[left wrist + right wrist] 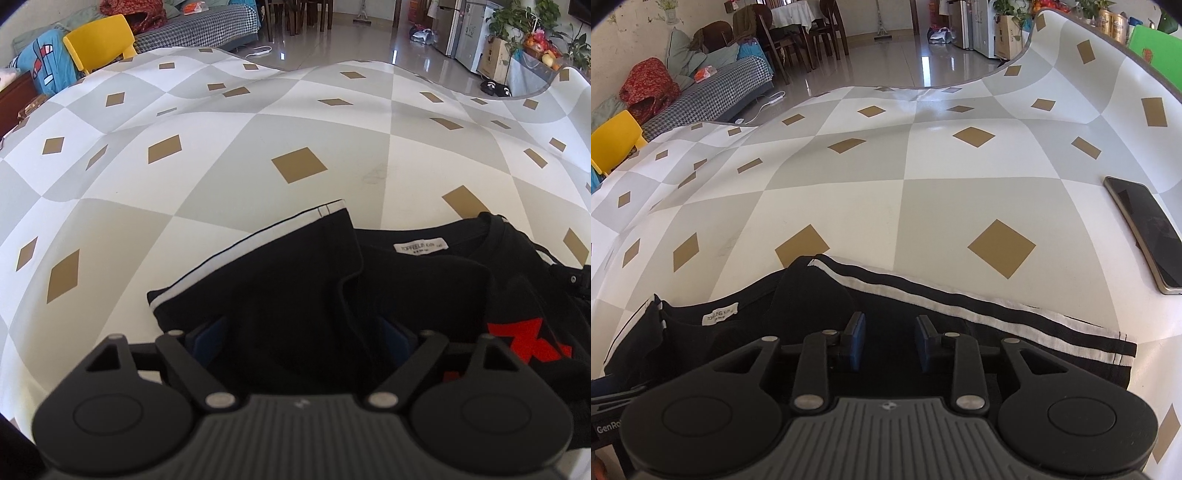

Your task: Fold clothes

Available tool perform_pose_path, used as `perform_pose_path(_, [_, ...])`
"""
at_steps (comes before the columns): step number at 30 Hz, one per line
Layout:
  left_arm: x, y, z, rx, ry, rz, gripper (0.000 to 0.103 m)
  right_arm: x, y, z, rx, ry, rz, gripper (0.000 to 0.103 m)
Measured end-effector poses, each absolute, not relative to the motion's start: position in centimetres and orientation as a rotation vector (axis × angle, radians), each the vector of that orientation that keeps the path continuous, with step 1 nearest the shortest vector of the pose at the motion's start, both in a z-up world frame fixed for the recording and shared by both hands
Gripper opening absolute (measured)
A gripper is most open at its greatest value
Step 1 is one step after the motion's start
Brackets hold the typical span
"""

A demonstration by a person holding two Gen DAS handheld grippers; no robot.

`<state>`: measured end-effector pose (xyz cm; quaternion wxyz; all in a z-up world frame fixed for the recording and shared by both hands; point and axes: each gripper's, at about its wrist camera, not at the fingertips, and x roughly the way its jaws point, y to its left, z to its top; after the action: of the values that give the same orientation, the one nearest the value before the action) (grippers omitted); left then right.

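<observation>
A black T-shirt point(295, 295) is seen bunched at the near edge of the bench point(258, 147), its neck label at twelve o'clock from the left tool point(301, 338). That tool's jaws are spread wide with cloth draped between them, unpinched. The right tool point(890, 341) is narrowly parted above the striped sleeve point(960, 302), gripping nothing. A layer could be missed or doubled at the next pinch. The phone point(1145, 236), at two o'clock, could be snagged by dragged fabric.

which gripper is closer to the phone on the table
Right. The phone lies on the tablecloth just beyond and to the side of the right gripper; the left gripper, over the black shirt, has no phone in view.
</observation>
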<state>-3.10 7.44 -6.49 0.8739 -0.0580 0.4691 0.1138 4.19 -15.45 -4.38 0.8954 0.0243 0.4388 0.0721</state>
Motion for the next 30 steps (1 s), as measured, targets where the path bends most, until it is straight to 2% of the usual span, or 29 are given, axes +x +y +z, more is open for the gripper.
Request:
perform_pose_path(1, [-3.1, 7.5, -6.5, -0.115, 0.976, 0.244, 0.081, 4.2, -15.4, -4.5, 0.042, 0.909, 0.146, 0.03])
perform_pose_path(4, [-3.2, 7.7, -6.3, -0.111, 0.962, 0.26, 0.068, 4.2, -15.2, -4.6, 0.022, 0.905, 0.137, 0.032])
perform_pose_path(9, [-3.6, 8.1, -6.0, -0.12, 0.939, 0.271, 0.039, 4.1, -14.8, -4.8, -0.009, 0.897, 0.13, 0.034])
perform_pose_path(12, [-3.8, 8.6, -5.7, -0.142, 0.931, 0.28, 0.031, 4.1, -14.8, -4.8, -0.013, 0.895, 0.128, 0.035])
perform_pose_path(15, [-4.0, 9.0, -5.4, -0.16, 0.925, 0.289, 0.027, 4.1, -14.8, -4.8, -0.015, 0.893, 0.127, 0.036])
perform_pose_path(30, [-6.1, 12.5, -3.5, -0.217, 0.883, 0.429, 0.027, 4.6, -15.0, -5.0, 0.005, 0.9, 0.099, 0.039])
